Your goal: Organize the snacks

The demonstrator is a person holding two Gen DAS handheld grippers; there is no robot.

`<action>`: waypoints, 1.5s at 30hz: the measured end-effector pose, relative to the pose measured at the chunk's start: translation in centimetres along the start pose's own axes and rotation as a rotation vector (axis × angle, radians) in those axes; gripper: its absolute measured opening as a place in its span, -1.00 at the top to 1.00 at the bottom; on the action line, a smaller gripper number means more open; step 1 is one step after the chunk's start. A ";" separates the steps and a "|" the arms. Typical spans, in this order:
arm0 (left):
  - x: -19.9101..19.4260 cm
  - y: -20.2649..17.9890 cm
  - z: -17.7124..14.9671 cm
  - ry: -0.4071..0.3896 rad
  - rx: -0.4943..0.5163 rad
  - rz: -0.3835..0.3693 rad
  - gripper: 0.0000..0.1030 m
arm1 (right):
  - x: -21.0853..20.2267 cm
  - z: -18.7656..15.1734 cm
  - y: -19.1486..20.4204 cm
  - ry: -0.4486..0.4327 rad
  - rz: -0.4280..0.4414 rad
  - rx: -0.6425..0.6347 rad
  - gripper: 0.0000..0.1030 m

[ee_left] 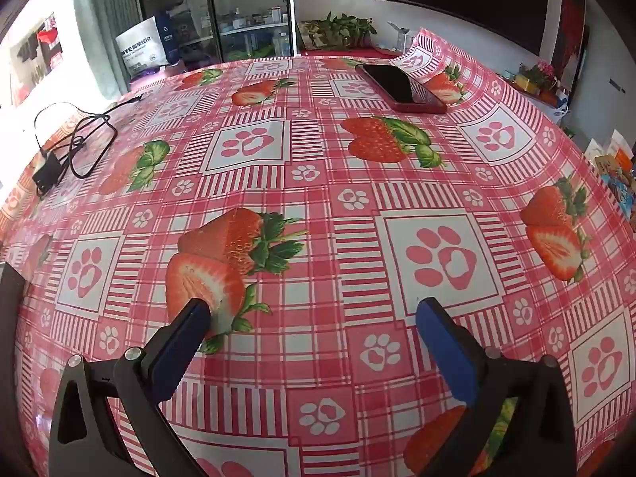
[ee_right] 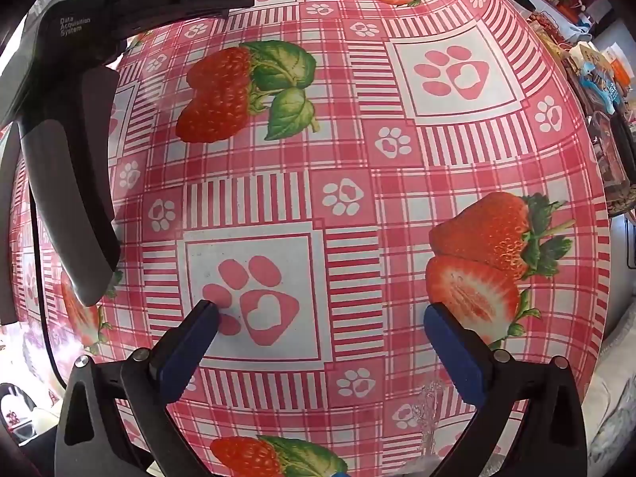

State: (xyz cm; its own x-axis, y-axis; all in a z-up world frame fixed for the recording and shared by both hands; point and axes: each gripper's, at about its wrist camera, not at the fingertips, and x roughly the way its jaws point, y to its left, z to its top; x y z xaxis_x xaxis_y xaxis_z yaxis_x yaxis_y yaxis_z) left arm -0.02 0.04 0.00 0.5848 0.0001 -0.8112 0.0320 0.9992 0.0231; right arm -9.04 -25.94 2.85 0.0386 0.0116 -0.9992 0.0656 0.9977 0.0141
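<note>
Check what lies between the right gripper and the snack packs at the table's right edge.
Nothing visible blocks it. The right gripper is open and empty over the tablecloth, and only bare cloth runs from it to the snack packs at the right edge. The left gripper sits off on the opposite side.

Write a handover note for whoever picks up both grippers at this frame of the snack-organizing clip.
Left gripper: jaws open, empty, over the strawberry tablecloth.
Right gripper: jaws open, empty, also above the cloth.
Snack packets sit in a pile off the table's right edge, untouched.
A phone and charger cable lie on the table.
Done: nothing visible. Left: all of the sorting.
</note>
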 end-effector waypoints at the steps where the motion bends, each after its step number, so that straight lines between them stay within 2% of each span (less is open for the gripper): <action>1: 0.0 0.0 0.0 0.000 0.000 0.000 -1.00 | -0.1 0.1 0.0 0.004 0.000 0.000 -1.00; 2: 0.0 0.0 0.0 0.000 0.000 0.000 -1.00 | -0.3 -0.8 0.1 -0.029 -0.003 -0.002 -1.00; 12: 0.0 0.0 0.0 0.000 0.000 0.000 -1.00 | 0.1 -0.3 0.1 -0.002 -0.001 -0.001 -1.00; 45: 0.0 0.0 0.0 0.000 -0.001 -0.001 -1.00 | 0.1 -0.3 0.0 -0.008 0.001 0.001 -1.00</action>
State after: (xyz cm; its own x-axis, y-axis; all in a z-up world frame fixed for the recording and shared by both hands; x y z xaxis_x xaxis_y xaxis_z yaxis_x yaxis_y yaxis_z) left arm 0.03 0.08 0.03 0.5852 -0.0008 -0.8109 0.0316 0.9993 0.0219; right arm -9.32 -25.88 2.70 0.0463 0.0123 -0.9989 0.0665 0.9977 0.0153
